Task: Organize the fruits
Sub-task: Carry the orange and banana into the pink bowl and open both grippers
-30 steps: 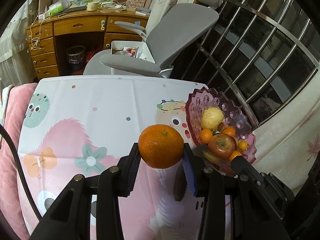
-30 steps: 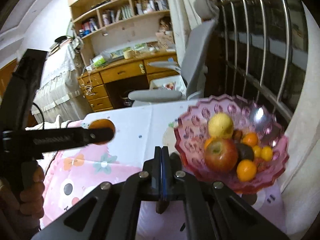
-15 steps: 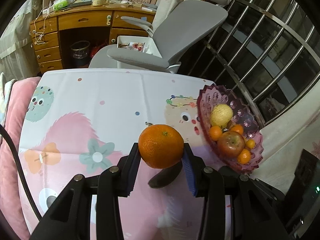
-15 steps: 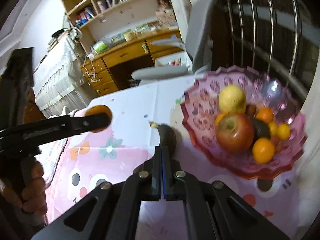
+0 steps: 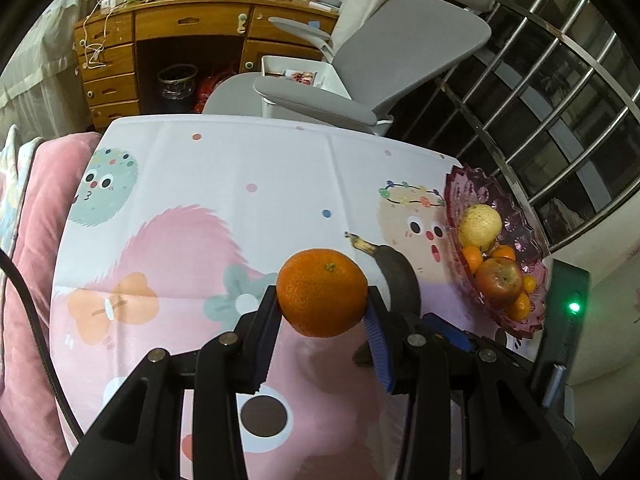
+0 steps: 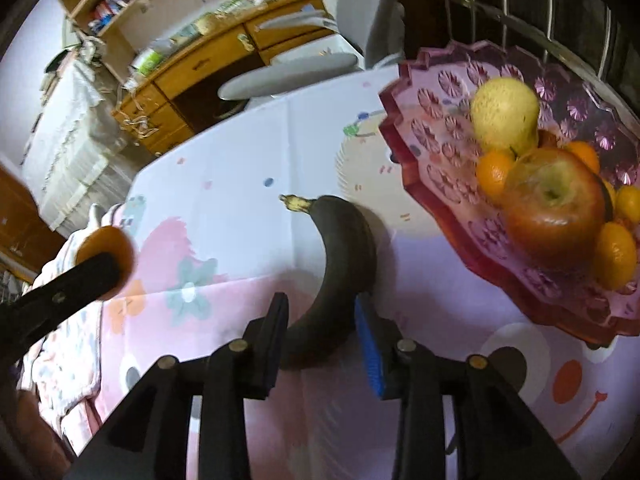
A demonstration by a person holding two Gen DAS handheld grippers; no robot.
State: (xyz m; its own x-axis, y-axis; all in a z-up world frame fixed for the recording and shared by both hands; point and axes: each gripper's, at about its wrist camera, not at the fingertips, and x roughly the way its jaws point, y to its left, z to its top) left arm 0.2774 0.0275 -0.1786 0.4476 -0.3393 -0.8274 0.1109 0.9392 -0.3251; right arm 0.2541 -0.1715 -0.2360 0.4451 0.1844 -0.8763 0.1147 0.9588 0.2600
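My left gripper [image 5: 322,314] is shut on a large orange [image 5: 322,292] and holds it above the tablecloth; it also shows in the right wrist view [image 6: 106,258]. A blackened banana [image 6: 344,256] lies on the cloth left of the pink glass fruit bowl [image 6: 440,160]; it also shows in the left wrist view [image 5: 396,276]. My right gripper [image 6: 320,328] is open, its jaws on either side of the banana's near end. The bowl [image 5: 524,232] holds a red apple [image 6: 556,208], a yellow pear [image 6: 504,114] and several small oranges.
A cartoon-print tablecloth [image 5: 224,200] covers the table. A grey office chair [image 5: 360,68] and a wooden desk [image 5: 172,40] stand beyond its far edge. A metal railing [image 5: 560,92] runs on the right. Pink bedding [image 5: 28,240] lies on the left.
My right gripper has opened and dropped towards the banana, whose near end now lies between its jaws. My left gripper has risen and pulled back with the orange.
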